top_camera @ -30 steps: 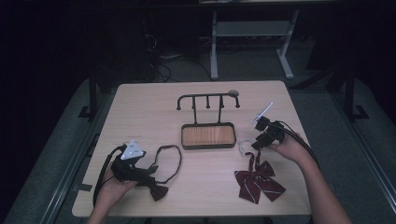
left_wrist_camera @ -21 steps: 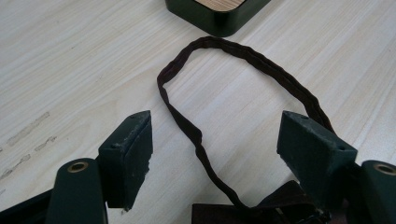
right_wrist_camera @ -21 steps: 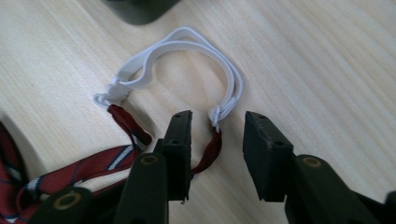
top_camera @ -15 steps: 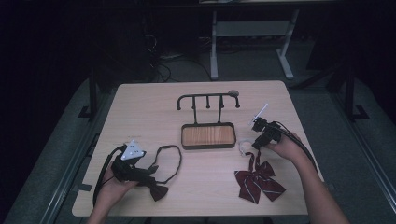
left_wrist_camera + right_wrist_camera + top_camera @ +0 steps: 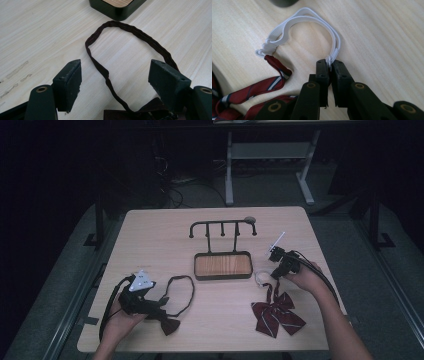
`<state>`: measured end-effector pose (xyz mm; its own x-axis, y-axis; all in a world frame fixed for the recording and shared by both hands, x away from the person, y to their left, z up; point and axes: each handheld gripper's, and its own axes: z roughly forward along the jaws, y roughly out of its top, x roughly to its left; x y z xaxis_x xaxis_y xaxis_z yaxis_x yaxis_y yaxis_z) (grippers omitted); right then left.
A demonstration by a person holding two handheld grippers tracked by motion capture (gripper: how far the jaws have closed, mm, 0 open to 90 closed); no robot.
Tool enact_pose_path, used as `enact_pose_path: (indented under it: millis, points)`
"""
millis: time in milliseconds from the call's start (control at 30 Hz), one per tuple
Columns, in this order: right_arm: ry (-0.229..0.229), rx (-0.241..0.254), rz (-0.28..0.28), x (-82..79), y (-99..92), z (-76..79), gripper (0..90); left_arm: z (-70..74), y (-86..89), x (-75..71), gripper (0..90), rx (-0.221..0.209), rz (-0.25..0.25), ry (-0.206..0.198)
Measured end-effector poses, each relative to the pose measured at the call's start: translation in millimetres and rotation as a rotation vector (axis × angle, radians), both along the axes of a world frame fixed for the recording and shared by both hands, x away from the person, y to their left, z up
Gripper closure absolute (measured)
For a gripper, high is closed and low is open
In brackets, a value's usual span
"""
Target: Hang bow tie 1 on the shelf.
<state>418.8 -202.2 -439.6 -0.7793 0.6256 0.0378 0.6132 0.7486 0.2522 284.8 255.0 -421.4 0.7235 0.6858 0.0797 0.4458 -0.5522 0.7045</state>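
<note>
On the desk (image 5: 150, 240), the wood-floored tray (image 5: 222, 265) under the peg rack (image 5: 222, 227) lies bare. The right claw (image 5: 329, 63) pinches the red bow tie's (image 5: 276, 312) white elastic loop (image 5: 304, 17). The left claw (image 5: 113, 80) gapes over the dark bow tie's strap (image 5: 130, 32).

A pale wooden tabletop (image 5: 150, 240) carries a dark tray with hooks (image 5: 223, 265) at its centre. A black bow tie (image 5: 167, 322) lies near the front left corner, a red striped one (image 5: 276, 315) near the front right.
</note>
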Motion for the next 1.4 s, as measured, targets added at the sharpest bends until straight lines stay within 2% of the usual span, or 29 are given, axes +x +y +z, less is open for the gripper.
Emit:
enact_pose_path:
  millis: [67,300,333,400,467,700,900,1400]
  points:
    - [0.001,0.006,0.010,-2.2,-0.8,3.0,83.9,-0.2,0.5,0.1,27.2,-0.003,0.002,0.001]
    - [-0.035,0.039,0.045,-11.4,-4.3,17.0,84.4,-1.3,-0.6,0.2,27.2,0.003,-0.003,0.007]
    - [-0.044,0.069,0.060,-14.6,-5.6,22.5,84.6,-1.7,-0.8,0.3,27.2,0.004,-0.003,0.009]
    - [-0.048,0.088,0.074,-17.7,-6.6,28.4,84.6,-1.8,-0.8,0.3,27.2,0.006,-0.003,0.009]
    - [-0.049,0.087,0.077,-18.8,-6.5,30.5,84.6,-1.8,-0.9,0.2,27.2,0.004,-0.003,0.010]
    - [-0.076,0.099,0.158,-30.4,0.0,56.2,84.4,-1.3,-0.3,-0.3,27.3,0.001,0.001,0.006]
    - [-0.071,0.131,0.201,-33.8,4.5,68.3,84.3,-1.1,0.0,-0.5,27.3,0.002,-0.001,0.003]
    - [-0.068,0.150,0.262,-40.6,7.2,97.3,84.4,-1.1,-0.8,-0.9,27.3,0.002,-0.001,0.006]
